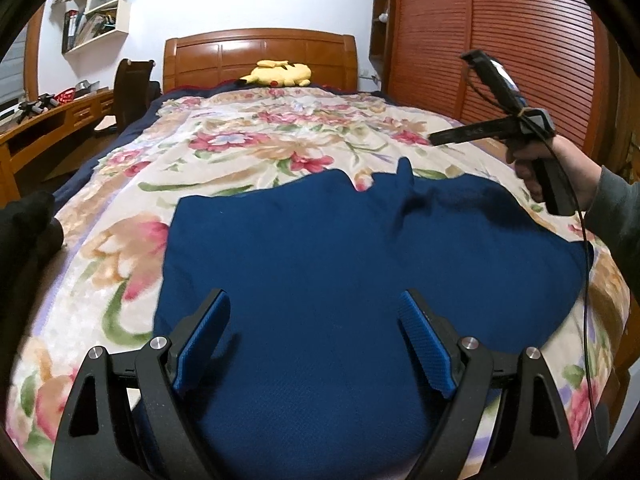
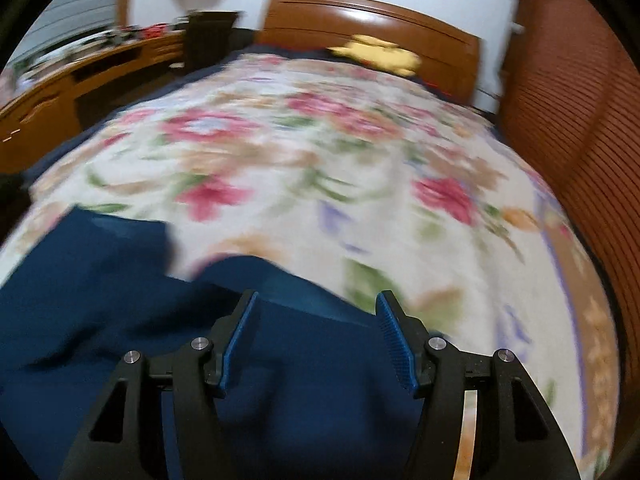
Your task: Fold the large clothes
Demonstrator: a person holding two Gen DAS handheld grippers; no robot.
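Two grippers were over the bed, and neither had hold of anything. The left gripper [image 1: 314, 344] hung just above the near part of the blue garment [image 1: 340, 248], its jaws spread wide with only cloth showing in the gap below them. The right gripper [image 2: 318, 338] stood about half open over the garment's far right edge; its pads [image 2: 394, 340] were clear of the fabric. From the left wrist view it showed as a dark tool held up in a hand [image 1: 560, 168] above the right side of the bed, apart from the cloth.

The garment lay spread on the flowered blanket [image 1: 224, 148], mostly flat, with one small peak of fabric standing up at its far edge and a few soft ridges near it. A yellow plush toy [image 1: 280, 74] sat by the headboard, well apart.

The cloth looked like a soft, fairly thick knit — limp, light for its size, not slippery, likely to sag and drag on the fleecy blanket when lifted. A pinch at a corner or along a hem would probably serve best, one gripper to each side, so the fold came over evenly — a grab mid-panel would likely only bunch it.
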